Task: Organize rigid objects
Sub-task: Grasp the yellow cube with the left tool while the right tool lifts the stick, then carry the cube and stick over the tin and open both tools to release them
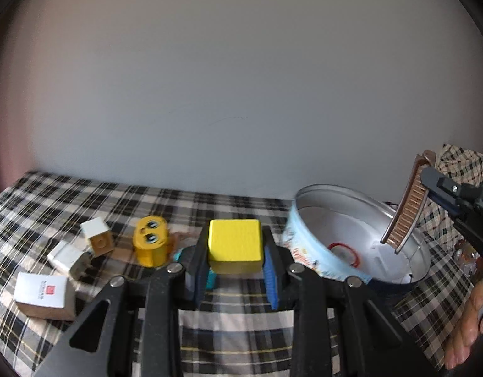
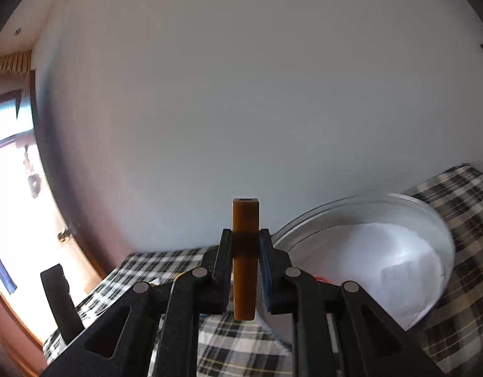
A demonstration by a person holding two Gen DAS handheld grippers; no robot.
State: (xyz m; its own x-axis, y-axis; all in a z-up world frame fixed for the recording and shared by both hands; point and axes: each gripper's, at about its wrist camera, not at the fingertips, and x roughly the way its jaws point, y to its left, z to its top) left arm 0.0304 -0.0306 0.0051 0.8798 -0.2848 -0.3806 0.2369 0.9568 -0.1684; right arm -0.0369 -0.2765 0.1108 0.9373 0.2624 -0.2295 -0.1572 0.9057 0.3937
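**Block and comb held beside the round tin**

A yellow block (image 1: 234, 245) is clamped between the blue pads of the left gripper (image 1: 235, 270) and is carried clear of the checked tablecloth (image 1: 68, 198). A brown comb (image 2: 245, 259) is gripped edge-on, upright, by the right gripper (image 2: 246, 270), whose jaws are closed tight on it. In the left wrist view the same comb (image 1: 406, 210) is seen tilted over the rim of the round tin (image 1: 304, 251), which stands open on the cloth with white paper inside. To the left of the block, a yellow toy with cartoon eyes (image 1: 150, 240), a small white-topped cube (image 1: 97, 236), a white plug (image 1: 70, 259) and a white box (image 1: 45, 295) are left lying on the cloth.
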